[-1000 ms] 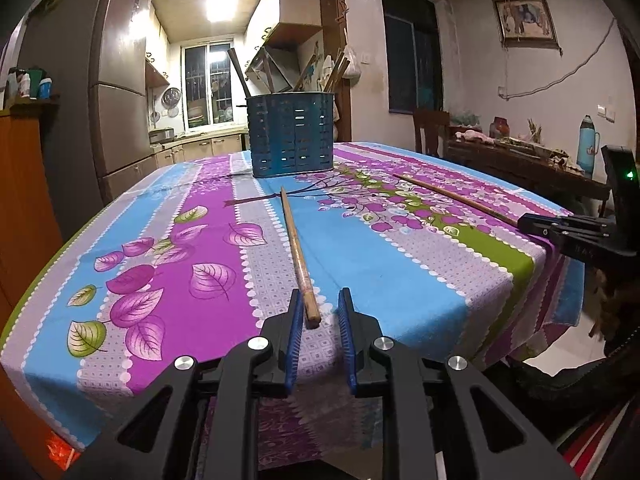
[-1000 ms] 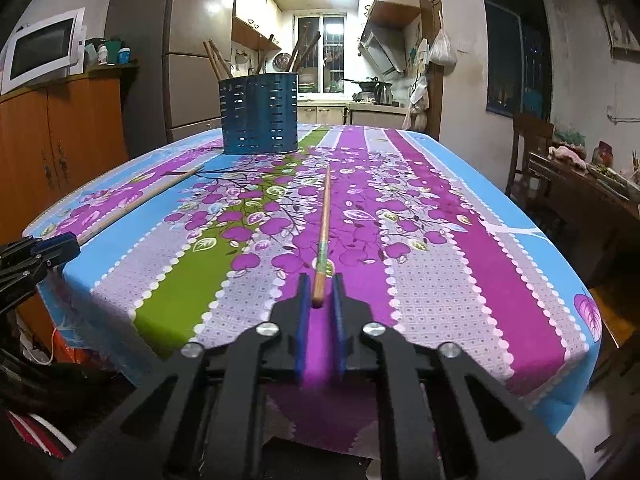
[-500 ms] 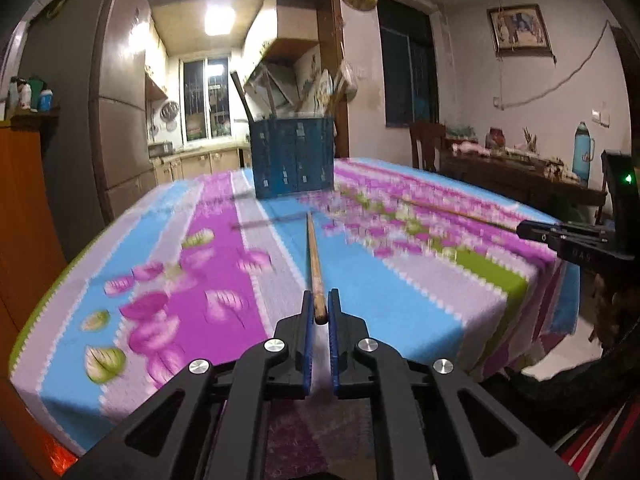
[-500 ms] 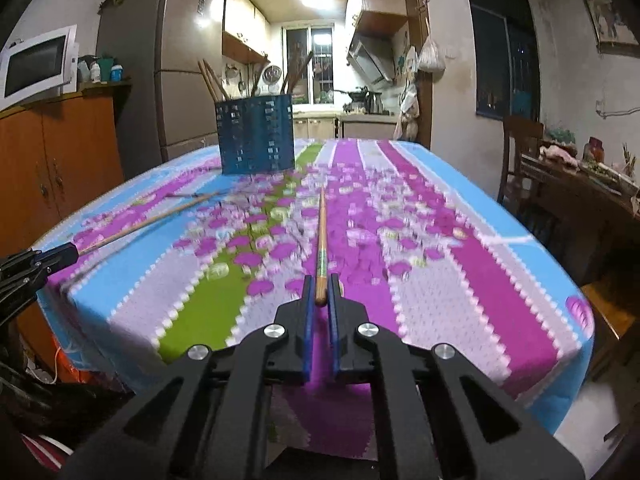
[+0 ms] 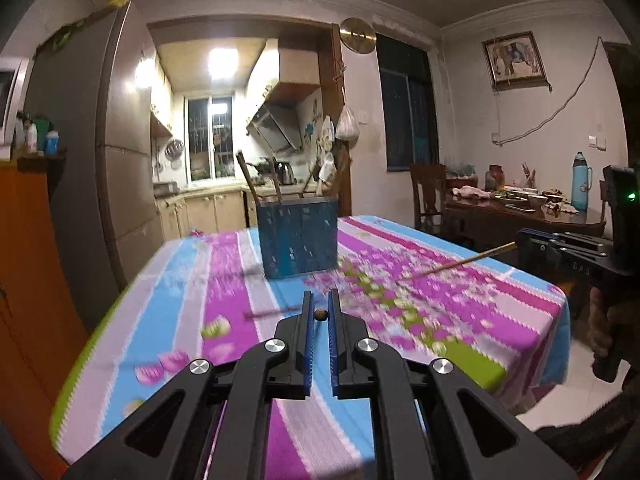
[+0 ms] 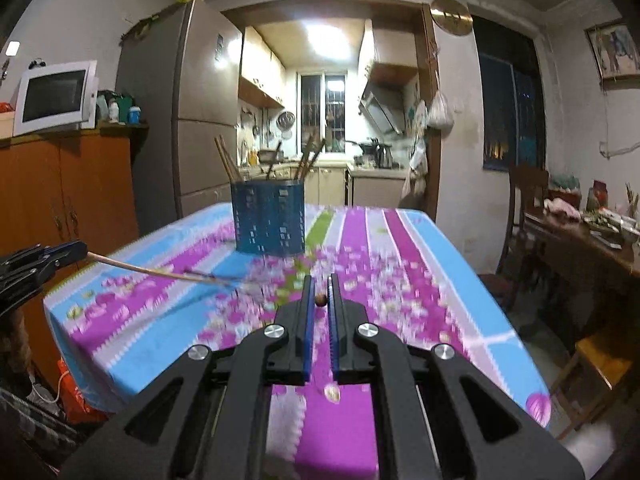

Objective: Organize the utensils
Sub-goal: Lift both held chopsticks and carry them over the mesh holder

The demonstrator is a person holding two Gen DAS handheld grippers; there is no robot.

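My left gripper (image 5: 320, 312) is shut on one wooden chopstick; I see only its round butt end (image 5: 320, 314) between the pads, lifted off the table. My right gripper (image 6: 320, 298) is shut on a second chopstick, whose butt end (image 6: 320, 300) shows the same way. Each held chopstick shows side-on in the other view: the right one (image 5: 460, 264) and the left one (image 6: 160, 272), both tilted with the tips low over the cloth. A blue perforated utensil holder (image 5: 298, 236) with several chopsticks stands at the far middle of the table, also in the right wrist view (image 6: 269, 218).
The table carries a striped purple, blue and green floral cloth (image 5: 224, 300). A wooden cabinet (image 6: 60, 200) stands to the left, a wooden chair (image 5: 428, 196) and a cluttered side table (image 5: 528, 208) to the right. A fridge (image 6: 200, 120) and a kitchen doorway lie behind.
Both grippers closed on their chopsticks and lifted them off the cloth. The chopsticks now point away along the fingers, so only their butt ends show.
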